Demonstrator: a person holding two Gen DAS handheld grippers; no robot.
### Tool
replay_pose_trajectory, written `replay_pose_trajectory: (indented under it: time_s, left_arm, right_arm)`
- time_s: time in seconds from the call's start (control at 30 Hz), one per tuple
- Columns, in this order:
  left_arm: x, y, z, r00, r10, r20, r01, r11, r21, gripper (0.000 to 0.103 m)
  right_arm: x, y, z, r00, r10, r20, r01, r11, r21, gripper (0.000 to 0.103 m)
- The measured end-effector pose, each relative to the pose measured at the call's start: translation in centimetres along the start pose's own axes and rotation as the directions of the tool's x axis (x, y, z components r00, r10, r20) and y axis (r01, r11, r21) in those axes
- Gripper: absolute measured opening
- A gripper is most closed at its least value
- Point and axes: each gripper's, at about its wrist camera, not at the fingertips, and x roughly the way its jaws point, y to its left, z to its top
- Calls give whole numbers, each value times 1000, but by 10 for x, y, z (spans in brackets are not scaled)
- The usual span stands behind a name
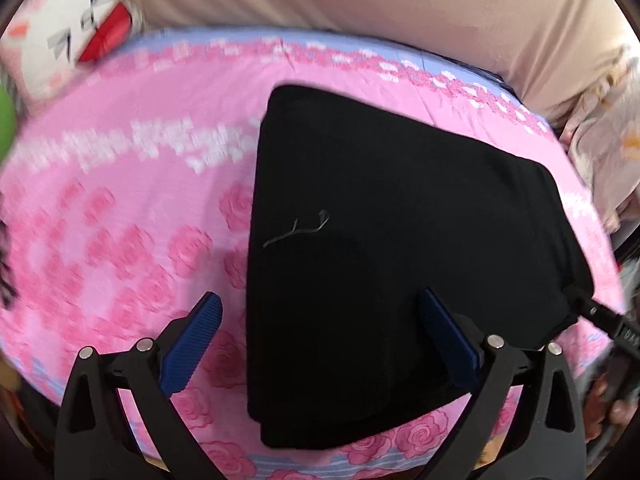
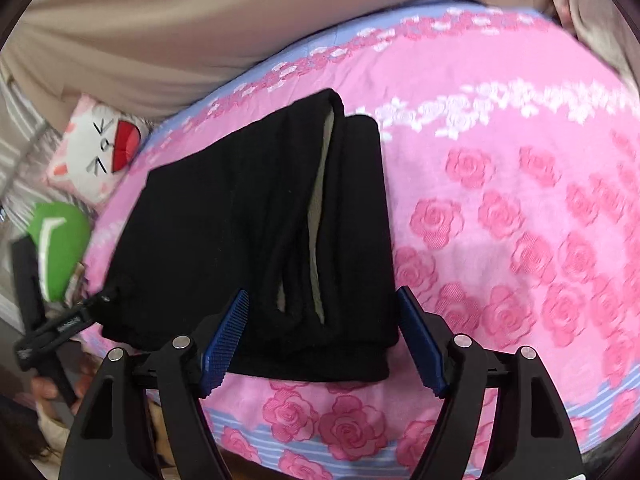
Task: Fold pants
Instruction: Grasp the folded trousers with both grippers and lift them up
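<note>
The black pants point(image 1: 384, 248) lie folded into a compact stack on the pink rose-print bedspread point(image 1: 120, 208). A loose thread lies on top of them. In the right wrist view the pants point(image 2: 224, 240) show stacked layered edges with pale lining between the folds. My left gripper point(image 1: 324, 340) is open and empty, hovering over the near edge of the stack. My right gripper point(image 2: 322, 340) is open and empty, its jaws standing either side of the stack's near end. The left gripper also shows in the right wrist view point(image 2: 60, 328), touching the stack's left corner.
A beige curtain or wall point(image 1: 360, 0) runs behind the bed. A white cat-face pillow point(image 2: 100, 152) and a green cushion point(image 2: 60, 248) lie at the bed's far side. Bare bedspread point(image 2: 520, 220) stretches to the right of the pants.
</note>
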Motion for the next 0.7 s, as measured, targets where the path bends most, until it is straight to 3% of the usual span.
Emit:
replay_pose_trajectory:
  time_s: [0.1, 0.17, 0.3, 0.37, 0.53, 0.57, 0.63, 0.67, 0.7]
  left_arm:
    - [11, 16, 3, 994, -100, -35, 96, 991, -97, 98]
    - [15, 13, 8, 993, -112, -40, 108, 991, -84, 98]
    - [23, -2, 14, 989, -142, -44, 141, 990, -30, 98]
    - [27, -9, 17, 993, -116, -31, 116, 993, -8, 98]
    - [33, -10, 28, 989, -145, -13, 144, 989, -23, 98]
    - [34, -10, 29, 989, -146, -6, 146, 989, -24, 95]
    - [33, -9, 33, 989, -148, 6, 149, 988, -33, 81]
    - [32, -9, 36, 988, -153, 10, 153, 987, -41, 70]
    - [29, -8, 37, 988, -153, 18, 153, 987, -46, 57]
  right_arm:
    - [5, -8, 1, 998, 65, -18, -64, 996, 59, 81]
    - [8, -8, 5, 995, 98, -20, -96, 993, 69, 87]
    - [18, 0, 14, 997, 81, -15, -80, 996, 50, 88]
    - [22, 3, 18, 997, 78, -6, -78, 996, 42, 88]
    - [33, 8, 29, 997, 82, 11, -82, 996, 23, 88]
    - [36, 9, 31, 996, 86, 18, -86, 996, 15, 85]
    - [39, 9, 34, 996, 84, 34, -84, 996, 7, 68]
    - [40, 7, 36, 993, 113, 33, -114, 993, 24, 54]
    - [40, 5, 37, 989, 144, 36, -145, 989, 42, 47]
